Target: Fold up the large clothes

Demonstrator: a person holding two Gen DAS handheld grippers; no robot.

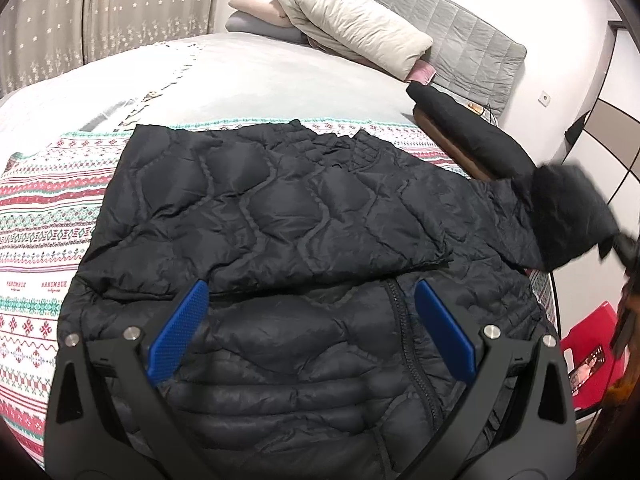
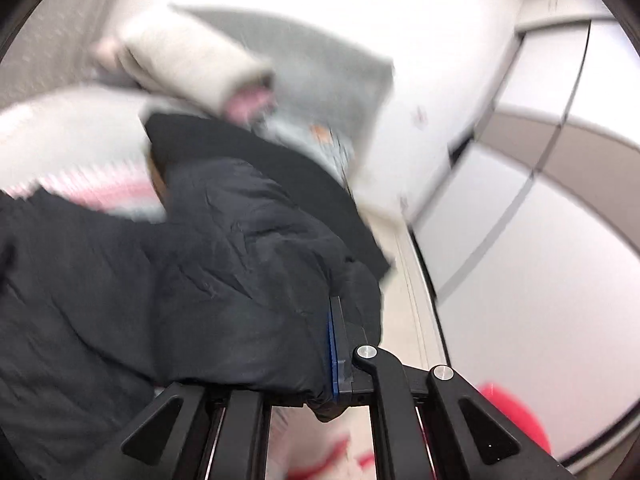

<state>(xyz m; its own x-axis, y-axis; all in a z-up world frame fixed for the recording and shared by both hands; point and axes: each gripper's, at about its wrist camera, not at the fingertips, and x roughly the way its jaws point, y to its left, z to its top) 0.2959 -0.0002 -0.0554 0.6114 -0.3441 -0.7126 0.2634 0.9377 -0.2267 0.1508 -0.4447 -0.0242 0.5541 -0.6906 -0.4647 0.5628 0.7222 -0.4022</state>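
Note:
A black quilted puffer jacket (image 1: pixel 280 216) lies on the bed, its zipper (image 1: pixel 404 320) facing up, with one side folded across the top. My left gripper (image 1: pixel 308 300) is open just above the jacket's lower front, its blue fingers (image 1: pixel 180 328) either side of the quilting. At the right, one sleeve (image 1: pixel 568 216) is lifted off the bed. In the blurred right wrist view my right gripper (image 2: pixel 320 344) is shut on that black sleeve (image 2: pixel 248 292); only one blue pad (image 2: pixel 333 352) shows, the rest is wrapped in fabric.
The bed has a patterned red, green and white cover (image 1: pixel 44 208) and a grey sheet (image 1: pixel 280 80). Pillows (image 1: pixel 352 28) and a grey headboard (image 1: pixel 460 32) lie beyond. Another dark garment (image 1: pixel 464 128) rests at the bed's right edge. A red stool (image 1: pixel 588 360) stands on the floor.

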